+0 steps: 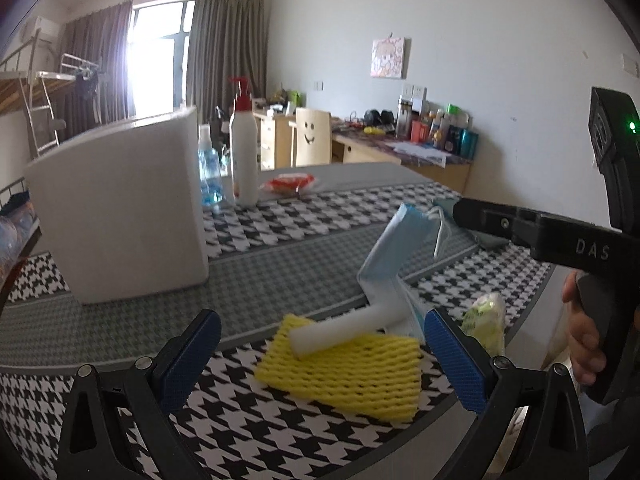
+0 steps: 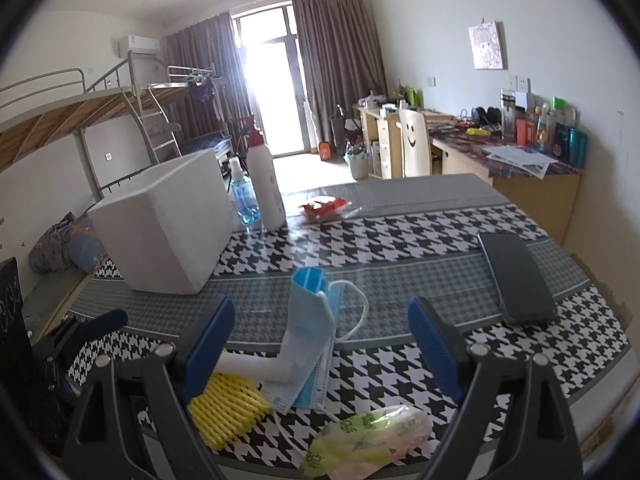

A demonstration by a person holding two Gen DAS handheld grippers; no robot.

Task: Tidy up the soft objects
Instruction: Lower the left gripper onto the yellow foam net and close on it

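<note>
A yellow foam net (image 1: pixel 344 372) lies on the houndstooth tablecloth, with a white foam tube (image 1: pixel 340 330) on its top edge and a folded blue face mask (image 1: pixel 396 256) leaning up behind it. A green-printed plastic packet (image 1: pixel 486 322) lies to the right. My left gripper (image 1: pixel 320 356) is open, its blue pads either side of the net, just above it. My right gripper (image 2: pixel 320 344) is open, hovering over the mask (image 2: pixel 312 344), tube (image 2: pixel 256 366), net (image 2: pixel 224 408) and packet (image 2: pixel 364 436). The right gripper's body (image 1: pixel 560 236) shows in the left wrist view.
A white foam box (image 1: pixel 120 208) stands at the left (image 2: pixel 168 232). Behind it are a white pump bottle (image 1: pixel 244 148), a blue bottle (image 2: pixel 242 200) and a red packet (image 2: pixel 326 206). A black phone (image 2: pixel 516 280) lies at the right. The table edge is near.
</note>
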